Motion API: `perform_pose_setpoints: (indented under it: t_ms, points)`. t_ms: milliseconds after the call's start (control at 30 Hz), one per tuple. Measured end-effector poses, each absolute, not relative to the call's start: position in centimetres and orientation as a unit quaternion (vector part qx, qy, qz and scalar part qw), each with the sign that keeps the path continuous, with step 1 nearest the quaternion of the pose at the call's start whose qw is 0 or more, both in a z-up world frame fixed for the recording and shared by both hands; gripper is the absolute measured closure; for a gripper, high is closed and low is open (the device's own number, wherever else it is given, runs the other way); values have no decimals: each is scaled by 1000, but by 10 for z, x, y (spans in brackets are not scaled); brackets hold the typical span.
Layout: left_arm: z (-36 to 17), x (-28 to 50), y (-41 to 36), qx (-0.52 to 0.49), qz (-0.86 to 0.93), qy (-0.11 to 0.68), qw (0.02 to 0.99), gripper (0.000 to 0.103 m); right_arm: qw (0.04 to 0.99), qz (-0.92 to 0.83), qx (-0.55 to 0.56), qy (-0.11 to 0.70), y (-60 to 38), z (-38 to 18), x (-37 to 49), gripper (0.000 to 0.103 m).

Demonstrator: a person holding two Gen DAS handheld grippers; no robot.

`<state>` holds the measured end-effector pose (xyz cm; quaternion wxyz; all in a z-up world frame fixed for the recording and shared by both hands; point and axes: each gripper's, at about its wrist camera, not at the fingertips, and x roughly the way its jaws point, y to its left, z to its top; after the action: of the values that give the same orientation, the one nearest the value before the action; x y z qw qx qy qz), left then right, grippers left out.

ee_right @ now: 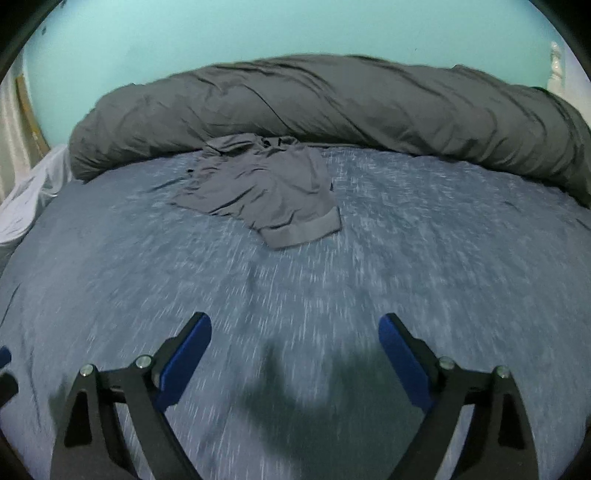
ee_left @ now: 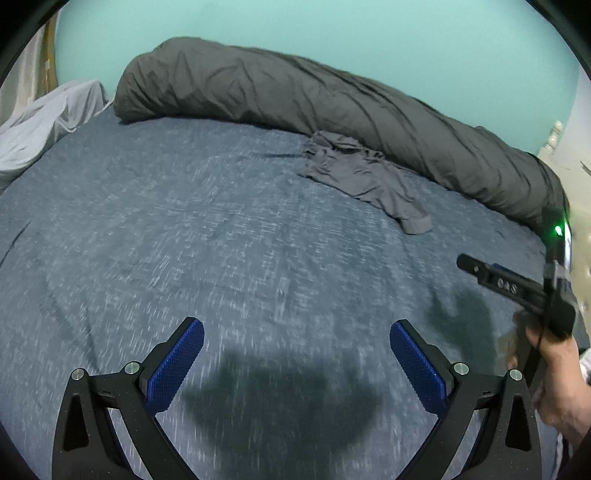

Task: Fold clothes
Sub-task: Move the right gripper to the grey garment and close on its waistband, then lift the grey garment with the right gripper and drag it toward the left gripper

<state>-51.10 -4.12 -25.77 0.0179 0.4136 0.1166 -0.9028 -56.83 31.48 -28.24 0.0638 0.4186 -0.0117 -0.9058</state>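
Observation:
A crumpled grey garment (ee_right: 266, 188) lies on the blue bedsheet (ee_right: 406, 258) near the far side, its ribbed hem turned toward me. The left wrist view has the same grey garment (ee_left: 365, 177) at upper right. My left gripper (ee_left: 297, 328) hangs open over bare sheet, well short of the garment, nothing between its blue pads (ee_left: 177, 365). My right gripper (ee_right: 295, 325) is open too, above the sheet with the garment straight ahead and some way off. From the left wrist view the right gripper (ee_left: 476, 271) shows at the right edge, held by a hand (ee_left: 557, 373).
A long dark grey rolled duvet (ee_right: 332, 107) runs along the far edge of the bed against a turquoise wall (ee_right: 258, 33). A white cloth (ee_left: 44, 122) lies bunched at the bed's far left corner. Gripper shadows fall on the sheet in front.

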Motion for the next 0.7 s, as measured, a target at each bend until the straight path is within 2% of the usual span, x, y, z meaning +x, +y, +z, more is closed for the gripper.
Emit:
perform_pose_setpoints:
  t_ms: [133,200,267,333,433,500,567,700]
  points:
    - [-271,-530,-49,423,-897,126,17,0,56,-899,433,9,302,-301,-615,13]
    - [-277,-536,-53,426,-895,129,16,0,60,-895,441,12,296,-310,-635,21]
    - [-283,-538,-57,428,-894,129,15,0,63,-893,445,19,289,-318,-650,24]
    - [-288,-537,-60,431,-893,130,13,0,72,-890,448,32,280,-326,-663,32]
    - [-295,-530,-64,432,-893,129,9,0,86,-884,457,54,270,-336,-676,62]
    - [-298,-525,-65,431,-894,125,9,0,96,-881,458,63,265,-340,-681,90]
    - [-301,-516,-67,431,-894,124,7,0,101,-886,448,67,263,-336,-675,98]
    - [-303,-495,-68,431,-893,132,6,0,120,-895,425,60,263,-322,-642,100]
